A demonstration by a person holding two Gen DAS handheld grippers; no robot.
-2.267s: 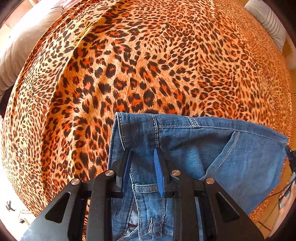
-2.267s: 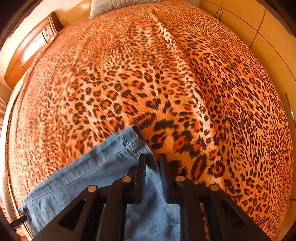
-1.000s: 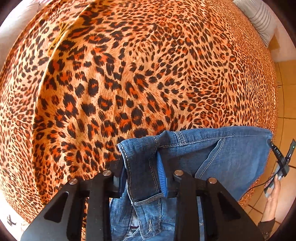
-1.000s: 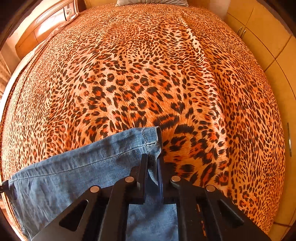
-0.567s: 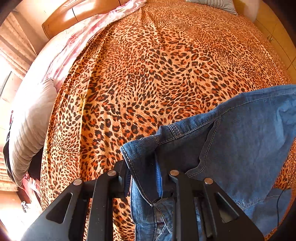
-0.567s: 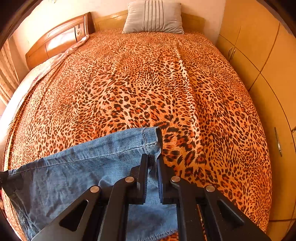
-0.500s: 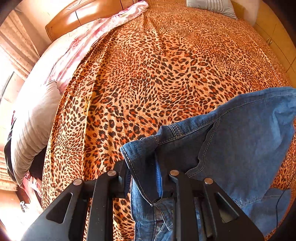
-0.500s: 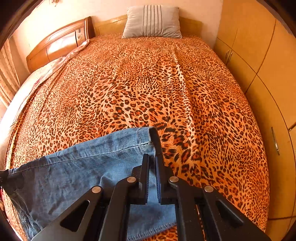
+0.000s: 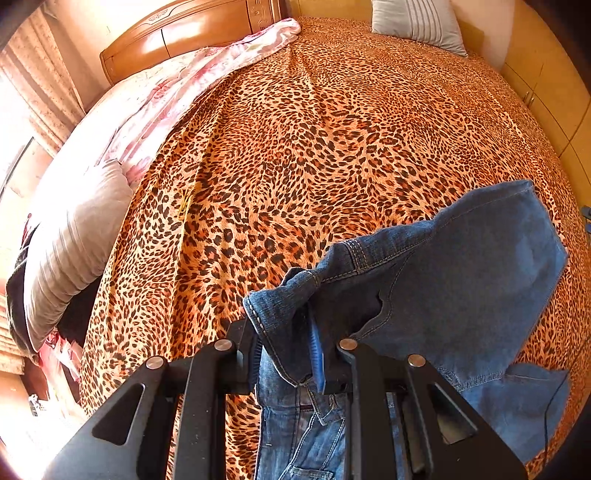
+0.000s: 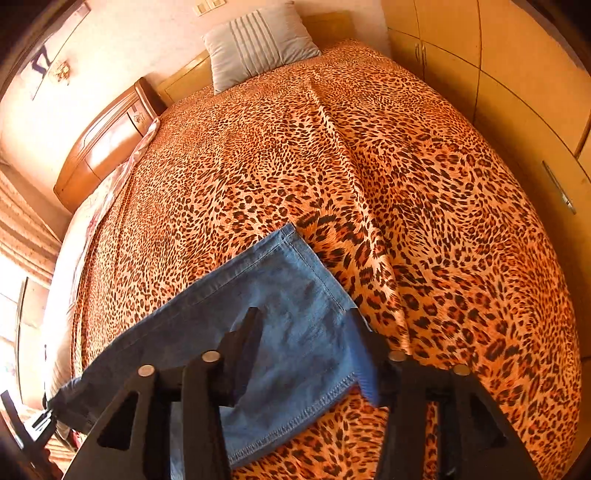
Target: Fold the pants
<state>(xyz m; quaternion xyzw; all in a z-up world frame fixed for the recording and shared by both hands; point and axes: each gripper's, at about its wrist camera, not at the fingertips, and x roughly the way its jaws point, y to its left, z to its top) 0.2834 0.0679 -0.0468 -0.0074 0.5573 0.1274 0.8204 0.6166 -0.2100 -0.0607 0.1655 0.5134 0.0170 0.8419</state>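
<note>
left gripper (image 9: 286,343) jaws clamped on jeans (image 9: 461,280) waistband | right gripper (image 10: 304,332) jaws apart over hem | leopard bedspread (image 10: 406,192) broad beyond

right gripper (image 10: 304,332) jaws spread apart — were pinched on the jeans (image 10: 280,295) hem half a second ago, denim now loose between fingers, both cameras tilted up — headboard (image 9: 192,33), striped pillow (image 10: 258,44) come into view

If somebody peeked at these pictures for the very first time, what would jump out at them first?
The leopard-print bedspread covers the whole bed. Blue jeans lie at its near edge: the left gripper pinches the waistband, while the right gripper is open over the leg end. A striped grey pillow leans at the headboard.
</note>
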